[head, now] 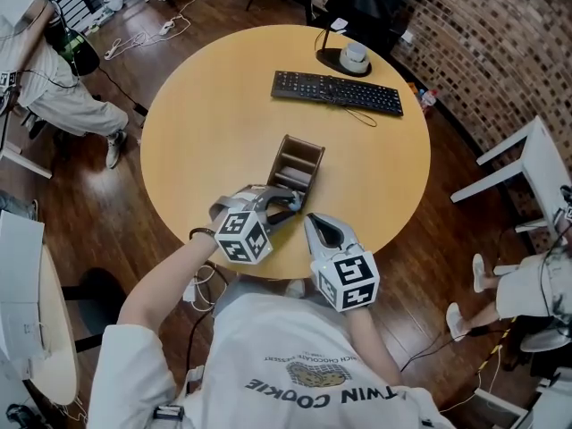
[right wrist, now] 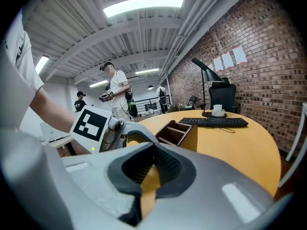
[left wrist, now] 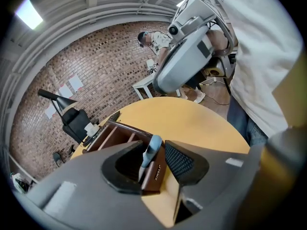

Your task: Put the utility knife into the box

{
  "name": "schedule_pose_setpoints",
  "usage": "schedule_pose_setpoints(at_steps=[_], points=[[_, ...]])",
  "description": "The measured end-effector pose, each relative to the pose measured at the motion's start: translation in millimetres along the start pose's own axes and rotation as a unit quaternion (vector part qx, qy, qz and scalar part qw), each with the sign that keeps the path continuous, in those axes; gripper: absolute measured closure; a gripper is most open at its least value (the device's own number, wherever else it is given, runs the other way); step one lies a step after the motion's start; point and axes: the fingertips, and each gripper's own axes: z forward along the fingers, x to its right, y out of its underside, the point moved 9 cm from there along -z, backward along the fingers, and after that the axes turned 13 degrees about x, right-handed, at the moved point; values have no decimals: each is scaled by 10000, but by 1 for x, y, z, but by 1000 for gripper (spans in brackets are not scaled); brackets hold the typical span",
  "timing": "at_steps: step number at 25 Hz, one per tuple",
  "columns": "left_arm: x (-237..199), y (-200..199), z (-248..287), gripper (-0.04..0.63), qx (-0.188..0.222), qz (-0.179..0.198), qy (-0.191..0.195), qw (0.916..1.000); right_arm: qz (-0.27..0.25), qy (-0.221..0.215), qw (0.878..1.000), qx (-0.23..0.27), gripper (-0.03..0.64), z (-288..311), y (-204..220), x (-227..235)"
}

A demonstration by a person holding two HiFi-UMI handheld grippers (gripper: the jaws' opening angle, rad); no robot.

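At the table's [head: 223, 105] near edge, we hold the left gripper [left wrist: 156, 158] wide open around the knife [left wrist: 152, 148], so that it rests free in the box [head: 299, 164]; the right gripper [right wrist: 152, 169] is closed, empty.

The worktop [head: 206, 123] was smooth, matt pale wood; the box [left wrist: 157, 172] dark brown and faintly glossy. The knife [left wrist: 152, 147] had a blue-grey plastic handle. The left tongs [left wrist: 149, 152] were matt grey plastic with black cross-hatched pads [left wrist: 180, 163].
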Motion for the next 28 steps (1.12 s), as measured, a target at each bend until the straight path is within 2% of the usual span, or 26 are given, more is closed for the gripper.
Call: schedule_pose_setpoints(at_steps=[5,10,15,19,21,24,28], points=[[-2,-11,-12,443,12,-378,-397,9985,-17,-161,9999,48,615,-7,-6,0],[5,-26,-31,446,35,-597,-694,9958,-27,-362,9993,74,615,-12,-13,-5],[17,-35,-49,526,152,-981,-1085,9891,-31,-496,9987,62,615,-12,-12,-18],[30,-39,-69,535,250,-1235,-1306,9834,-83,-575,9983,65,615,-14,-11,-40],[36,-42,-82,535,403,-1519,-1432,9771,-125,-573,9983,78,615,-16,-12,-52],[50,-47,-104,537,728,-2095,-1643,9611,-163,-530,9984,95,615,-21,-13,-72],[78,-60,-135,559,1029,-2323,-1884,9487,-251,-461,9985,132,615,-37,-11,-104]])
